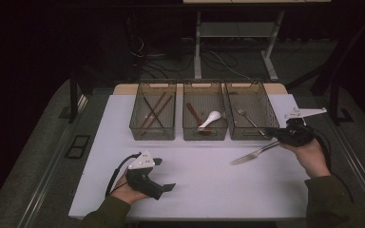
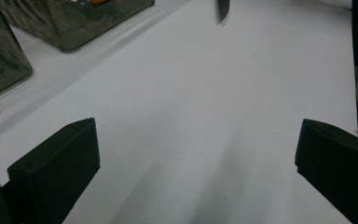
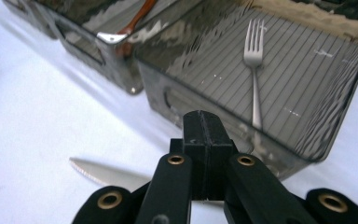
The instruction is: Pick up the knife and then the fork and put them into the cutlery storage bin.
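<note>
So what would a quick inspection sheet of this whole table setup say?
Surface: white table top, bare in the middle.
Job's things: knife gripped at its handle end, blade over the table; fork in the right bin.
Clutter: chopsticks in the left bin; white spoon and a brown utensil in the middle bin.
Grippers: left hand-held gripper open, empty; right hand-held gripper shut on the knife.
Cables: black cable trails from the left one.
Surroundings: dark room, desk legs behind.

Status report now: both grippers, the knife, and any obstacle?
Right gripper shut on knife handle. Left gripper open, empty. Knife blade low over table, beside the fork's bin. Nothing in the way.
</note>
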